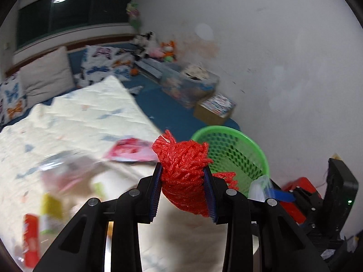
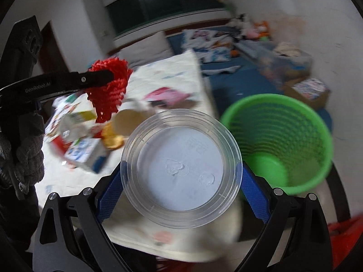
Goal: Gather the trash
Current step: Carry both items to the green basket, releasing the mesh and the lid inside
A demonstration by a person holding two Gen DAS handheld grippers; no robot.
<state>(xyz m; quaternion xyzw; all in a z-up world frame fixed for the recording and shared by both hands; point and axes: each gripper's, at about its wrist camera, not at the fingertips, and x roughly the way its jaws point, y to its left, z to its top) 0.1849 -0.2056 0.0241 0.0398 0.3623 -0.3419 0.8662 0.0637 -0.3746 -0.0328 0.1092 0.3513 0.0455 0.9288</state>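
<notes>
My left gripper (image 1: 183,176) is shut on a red foam net (image 1: 183,170), held above the quilt just left of the green mesh basket (image 1: 236,156). The right wrist view shows the same net (image 2: 109,86) hanging from the left gripper. My right gripper (image 2: 181,170) is shut on a clear plastic lid (image 2: 181,165), held flat-on to the camera beside the green basket (image 2: 283,140), which looks empty inside. Blurred trash lies on the cream quilt: a pink wrapper (image 1: 131,150), a milk carton (image 2: 87,153) and a brown paper cup (image 2: 127,122).
The cream quilt (image 1: 79,117) covers a blue bed with pillows (image 1: 45,74) at the back. Boxes of books (image 1: 215,108) and soft toys (image 1: 168,49) line the white wall. A red object (image 1: 297,195) sits at the right near the basket.
</notes>
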